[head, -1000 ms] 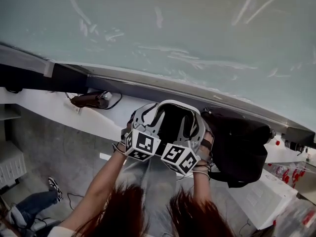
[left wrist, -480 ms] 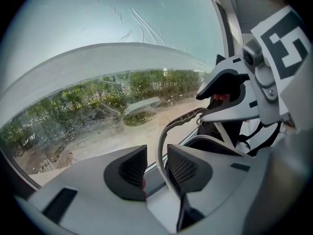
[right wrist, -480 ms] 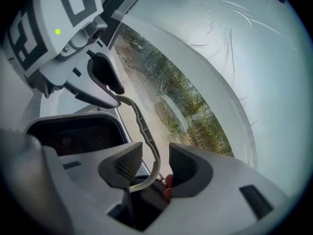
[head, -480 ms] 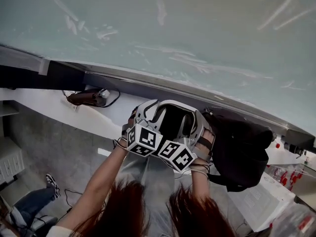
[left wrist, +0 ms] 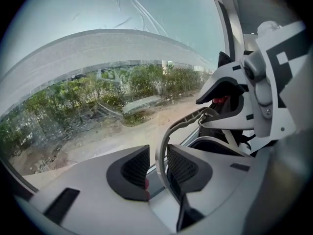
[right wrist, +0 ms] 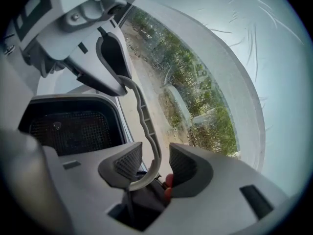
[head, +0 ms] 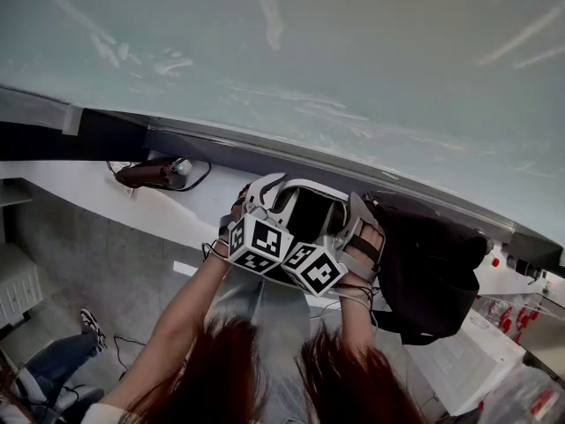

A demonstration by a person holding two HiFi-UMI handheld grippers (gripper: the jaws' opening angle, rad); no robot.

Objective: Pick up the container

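At the middle of the head view, a touch toward 6 o'clock, the container (head: pixel 309 212) sits between both grippers over a white ledge (head: pixel 177 206). Whether it rests there or hangs free I cannot tell.

It is a rounded bin of smooth pale-grey plastic with a dark hollow lined in fine black mesh (right wrist: pixel 73 126). From each side rises a thin, curved, ribbed strap.

The left gripper (left wrist: pixel 157 168) straddles the left handle (left wrist: pixel 181 124). Its jaws stand narrow, with the strap against one ridged black pad (left wrist: pixel 183 166) and a sliver of daylight on the other side. The right gripper (right wrist: pixel 155 163) straddles the right handle (right wrist: pixel 144 116). Its jaws have just been opening and now stand wide, the strap leaning on one pad only.

Judged from this, both handles are reached and threaded, but neither is firmly clamped, so a secure squeeze and the lift remain.

At the container's 3 o'clock slumps a soft black bag (head: pixel 433 263). From 12 o'clock spreads a streaked window (head: pixel 309 51).
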